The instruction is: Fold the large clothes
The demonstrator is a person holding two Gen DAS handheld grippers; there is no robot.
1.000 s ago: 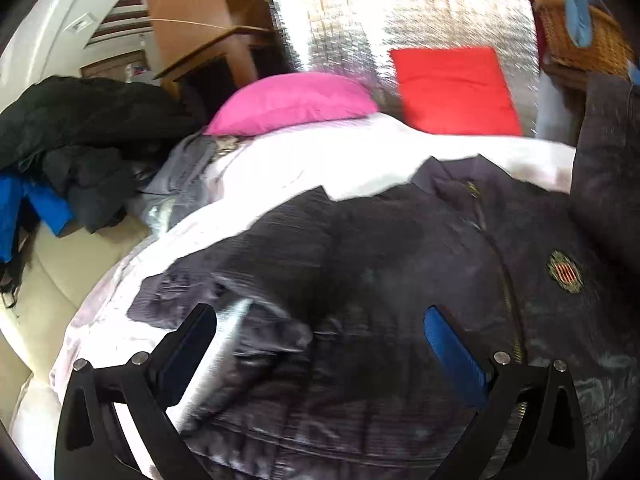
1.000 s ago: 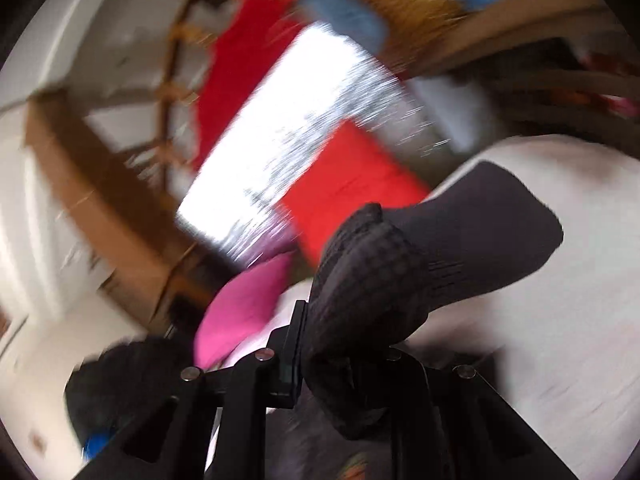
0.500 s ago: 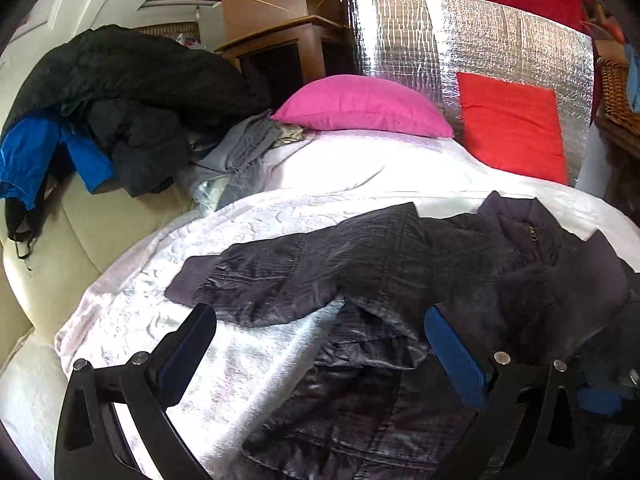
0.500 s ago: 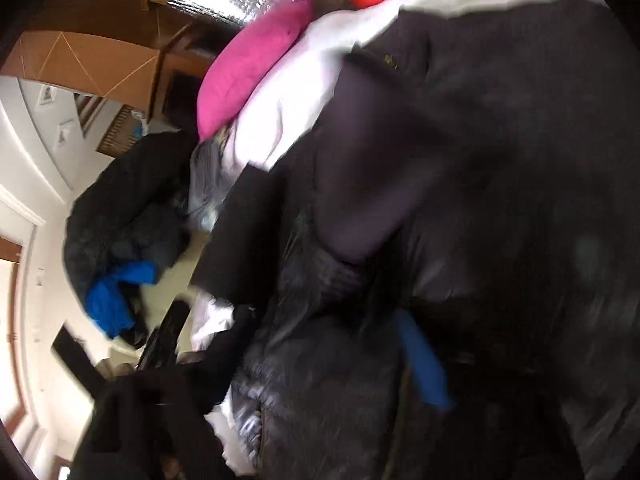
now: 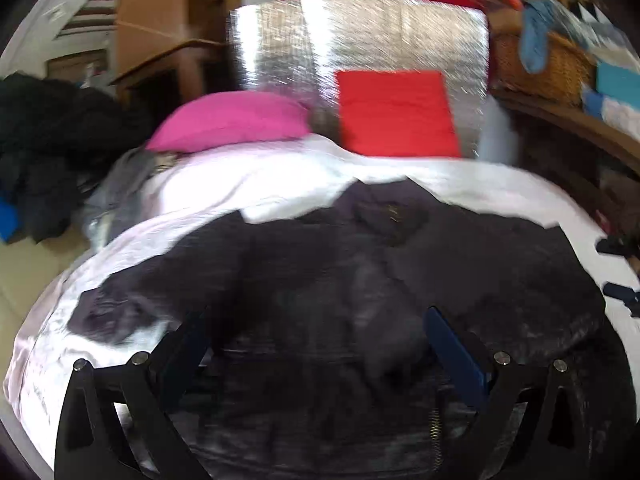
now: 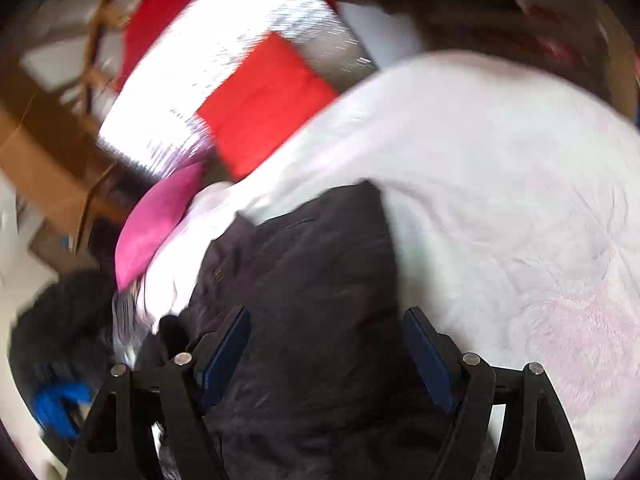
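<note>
Dark fabric fills the lower half of both views: a large dark jacket (image 5: 360, 280) lies spread on the bed (image 5: 208, 184), collar toward the pillows, one sleeve reaching out to the left over the pale quilted cover. The left tool (image 5: 316, 344) hangs over the jacket's body with its jaws wide apart and nothing between them. The right tool (image 6: 326, 344) is likewise spread open above the jacket's right side, gripping nothing, with the edge of the garment running just inside its right finger.

Risk lies mostly in the cloth itself. The shell looks slick and slightly shiny, probably a padded synthetic, so a folded panel may slide back open once released. A pinch taken too deep could also catch the bed cover underneath and drag it along. The bulky collar and zip line may make the fold sit lumpy or crooked. Motion blur in both views suggests quick movement, which could scatter the layers.

A soft pink pillow (image 5: 232, 120) and a flat red cushion (image 5: 396, 114) rest at the head of the bed against a crinkled silver panel (image 5: 360, 44). A heap of dark clothes (image 5: 48, 152) sits off to the left.
</note>
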